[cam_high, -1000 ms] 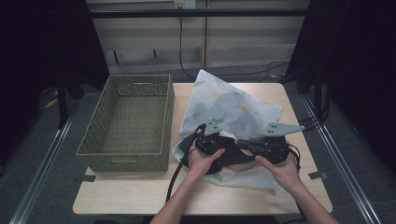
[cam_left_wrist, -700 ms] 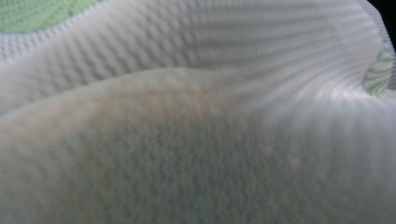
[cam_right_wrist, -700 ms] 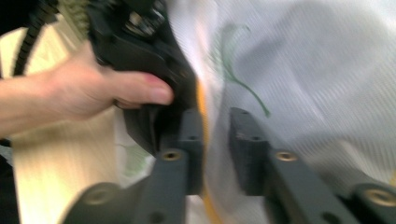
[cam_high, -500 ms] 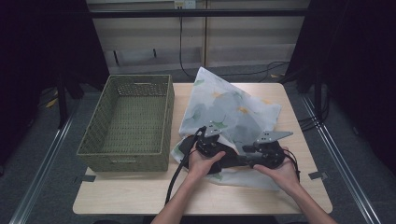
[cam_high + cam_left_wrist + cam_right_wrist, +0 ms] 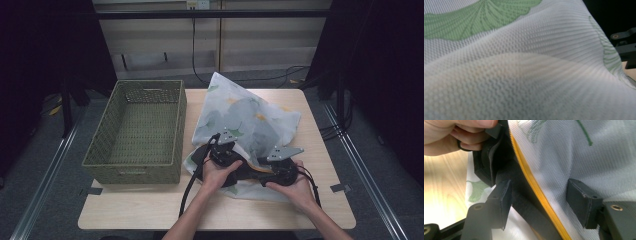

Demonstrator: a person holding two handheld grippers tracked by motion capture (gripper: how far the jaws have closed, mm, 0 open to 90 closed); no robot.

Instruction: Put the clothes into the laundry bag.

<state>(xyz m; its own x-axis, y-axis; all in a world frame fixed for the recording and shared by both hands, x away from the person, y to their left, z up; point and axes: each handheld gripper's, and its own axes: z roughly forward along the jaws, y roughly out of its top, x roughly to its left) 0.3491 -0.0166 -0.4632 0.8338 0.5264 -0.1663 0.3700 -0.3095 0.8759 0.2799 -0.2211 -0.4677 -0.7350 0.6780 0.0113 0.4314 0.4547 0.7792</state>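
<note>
Left tool (image 5: 222, 150) buried in white leaf-print cloth (image 5: 250, 117) near the surface's (image 5: 150, 210) front edge, state impossible to tell; right tool (image 5: 539, 202) just opened wide, astride cloth's yellow zip (image 5: 534, 187).

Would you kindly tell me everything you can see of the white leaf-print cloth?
The white cloth looks like fine mesh weave with green leaf prints and faint yellow patches. An orange-yellow zip edges it beside black material. It lies crumpled and partly raised on the wooden table, right of the basket, under both grippers.
</note>
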